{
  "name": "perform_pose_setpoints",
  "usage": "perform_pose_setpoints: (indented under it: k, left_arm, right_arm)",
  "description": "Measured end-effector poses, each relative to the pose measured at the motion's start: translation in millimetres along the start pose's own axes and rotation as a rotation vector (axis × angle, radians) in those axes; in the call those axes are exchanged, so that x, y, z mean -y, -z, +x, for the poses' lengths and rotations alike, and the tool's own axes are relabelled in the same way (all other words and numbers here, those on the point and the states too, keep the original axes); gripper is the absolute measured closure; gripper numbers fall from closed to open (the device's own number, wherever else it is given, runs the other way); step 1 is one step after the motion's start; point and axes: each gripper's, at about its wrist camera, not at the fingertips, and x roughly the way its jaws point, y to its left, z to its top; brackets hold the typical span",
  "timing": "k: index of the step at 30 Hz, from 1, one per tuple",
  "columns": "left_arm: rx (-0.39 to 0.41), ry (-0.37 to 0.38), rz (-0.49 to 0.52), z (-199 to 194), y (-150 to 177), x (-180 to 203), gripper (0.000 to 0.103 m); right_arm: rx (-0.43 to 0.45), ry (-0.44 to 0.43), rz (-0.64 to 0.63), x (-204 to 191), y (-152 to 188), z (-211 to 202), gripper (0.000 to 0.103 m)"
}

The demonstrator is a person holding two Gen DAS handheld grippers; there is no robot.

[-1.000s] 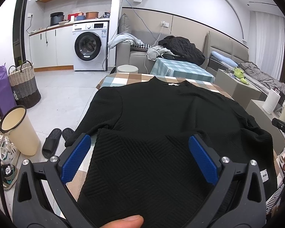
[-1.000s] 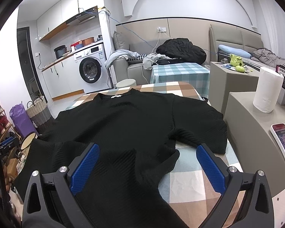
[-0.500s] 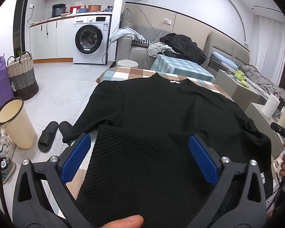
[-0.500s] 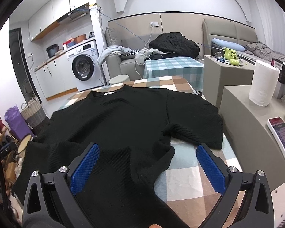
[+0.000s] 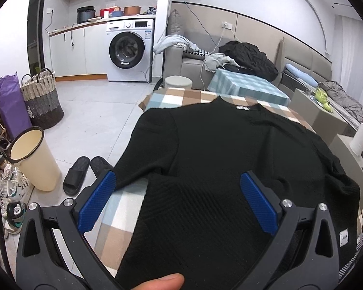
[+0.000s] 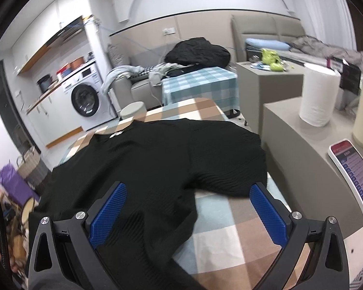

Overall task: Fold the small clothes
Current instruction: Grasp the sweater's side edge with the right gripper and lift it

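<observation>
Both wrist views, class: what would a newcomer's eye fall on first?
A black top lies spread across the checked tablecloth, filling the middle of both views. Each gripper's blue fingers stand wide open above its near hem. Behind, a white washing machine stands against the far wall.

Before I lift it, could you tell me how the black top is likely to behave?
The black top will probably go floppy: its sleeve already drapes in soft wrinkles on the checked tablecloth. The ribbed knit looks fairly thick, so expect some weight and sag. Its texture should grip rather than slip.
</observation>
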Motion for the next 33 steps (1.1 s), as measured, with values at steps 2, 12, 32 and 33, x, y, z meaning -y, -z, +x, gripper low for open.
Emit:
perform_pose_setpoints:
  k: [2, 12, 32, 33]
  left_arm:
    - [-0.001, -0.007, -0.004, 4, -6, -1, 0.001]
    - [-0.034, -0.001, -0.001, 46, -23, 6, 0.001]
    - [-0.066, -0.013, -0.013, 112, -42, 10, 0.001]
    - [-0.066, -0.013, -0.015, 114, -43, 9, 0.001]
  right_arm:
    - [-0.029, -0.015, 0.056, 13, -6, 8, 0.0]
    - [-0.145, -0.036, 0.265, 66, -6, 46, 0.0]
    - [-0.263, 0.032, 0.454, 109, -9, 118, 0.039]
    - [-0.261, 0.047, 0.454, 109, -11, 120, 0.045]
